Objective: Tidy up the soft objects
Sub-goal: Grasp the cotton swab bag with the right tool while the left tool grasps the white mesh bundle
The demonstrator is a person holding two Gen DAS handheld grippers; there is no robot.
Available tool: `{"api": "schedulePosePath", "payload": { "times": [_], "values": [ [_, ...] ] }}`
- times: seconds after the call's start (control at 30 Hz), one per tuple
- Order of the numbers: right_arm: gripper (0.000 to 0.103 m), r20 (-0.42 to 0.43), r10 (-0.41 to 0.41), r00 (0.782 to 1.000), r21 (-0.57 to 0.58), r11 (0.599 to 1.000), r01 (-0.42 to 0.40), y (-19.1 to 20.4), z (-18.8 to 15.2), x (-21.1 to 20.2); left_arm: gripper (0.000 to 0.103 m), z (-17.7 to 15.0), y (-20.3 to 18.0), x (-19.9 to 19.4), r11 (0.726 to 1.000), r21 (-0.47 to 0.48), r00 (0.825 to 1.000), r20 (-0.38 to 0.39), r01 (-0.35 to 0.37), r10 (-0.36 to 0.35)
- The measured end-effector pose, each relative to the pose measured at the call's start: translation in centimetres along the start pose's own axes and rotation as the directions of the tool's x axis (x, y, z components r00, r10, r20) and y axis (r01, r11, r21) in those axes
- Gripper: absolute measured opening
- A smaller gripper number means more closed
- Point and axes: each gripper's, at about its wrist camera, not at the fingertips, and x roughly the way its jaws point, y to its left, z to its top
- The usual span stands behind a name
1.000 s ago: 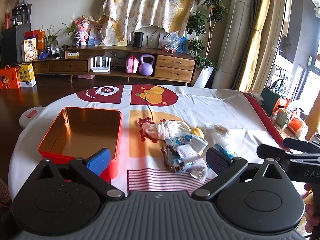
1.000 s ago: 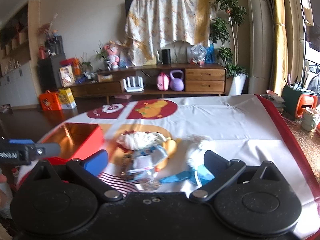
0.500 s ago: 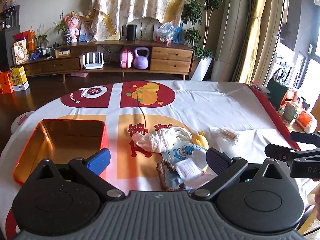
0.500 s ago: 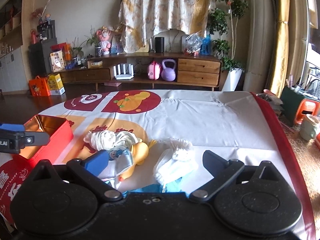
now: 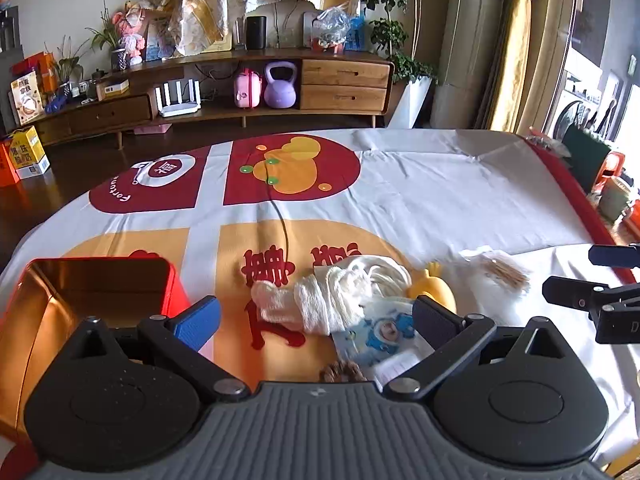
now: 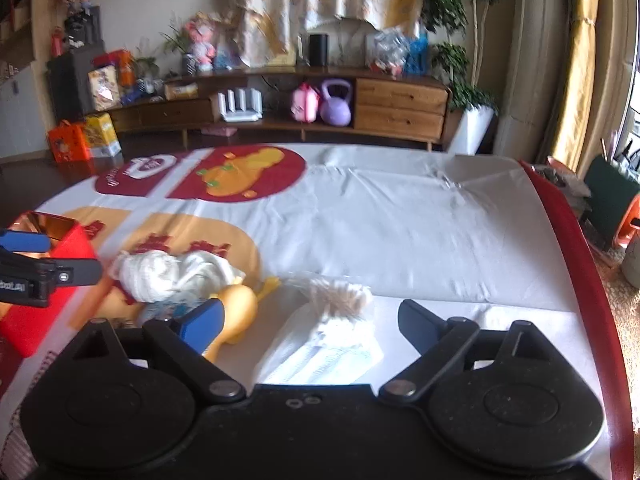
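While the red tin sits empty, we hold both grippers, left and right, wide and empty; the white cloth bundle, the yellow duck and the rest wait unsorted.

The tabletop wears a white cloth printed with red and orange panels and edged in red. On it at the left stands an open red tin. Just beside it lies a heap: a white knit bundle, a yellow toy, a blue-printed packet. A white pouch lies apart, right of the heap.
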Motion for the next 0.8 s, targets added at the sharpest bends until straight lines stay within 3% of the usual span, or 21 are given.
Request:
{"api": "schedulePosePath", "payload": {
  "times": [0.33,0.73,0.8],
  "values": [
    [0.08,-0.138,0.013,0.99,0.087,0.996,-0.001,-2.5,0.5,6.4,0.103,0.5,0.3,5.6,1.0,-0.013,0.997,-0.081,-0.018,0.017],
    [0.071,-0.201,0.034,0.979,0.141,0.99,-0.005,-3.0,0.3,10.0,0.102,-0.2,0.5,9.2,0.999,0.02,0.994,-0.096,-0.047,0.049],
    [0.064,-0.204,0.042,0.978,0.152,0.988,-0.011,-3.1,0.2,10.2,0.102,-0.2,0.6,9.4,0.999,0.015,0.995,-0.094,-0.042,0.043]
  ]
}}
